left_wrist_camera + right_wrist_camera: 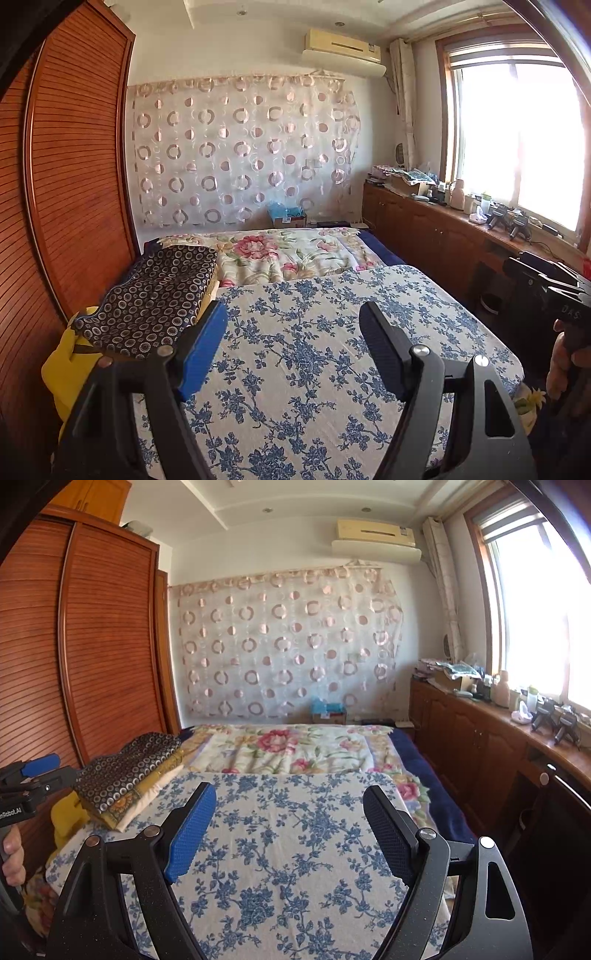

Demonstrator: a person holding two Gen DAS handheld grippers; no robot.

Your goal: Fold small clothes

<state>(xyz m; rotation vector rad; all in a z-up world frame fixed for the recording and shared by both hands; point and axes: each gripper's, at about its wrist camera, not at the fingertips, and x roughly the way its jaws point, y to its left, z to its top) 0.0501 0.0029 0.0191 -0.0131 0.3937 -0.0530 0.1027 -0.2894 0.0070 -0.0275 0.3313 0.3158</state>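
Note:
A stack of folded clothes, topped by a dark piece with ring dots [159, 295] [129, 771], lies at the far left corner of the blue-floral covered surface [314, 362] [288, 856]. Yellow and cream pieces show under it in the right wrist view. My left gripper [293, 308] hovers over the floral cover, open, with nothing between its fingers. Beside it my right gripper [290, 790] is also open and holds nothing. Each view catches the other gripper at its edge, held by a hand [561, 362] [13, 856].
A yellow object [62, 373] sits under the stack's left end. Beyond the cover lies a bed with a pink-flowered quilt [288, 254]. A slatted wooden wardrobe [74, 184] stands on the left. On the right, a low cabinet [480, 738] under the window carries bottles and clutter.

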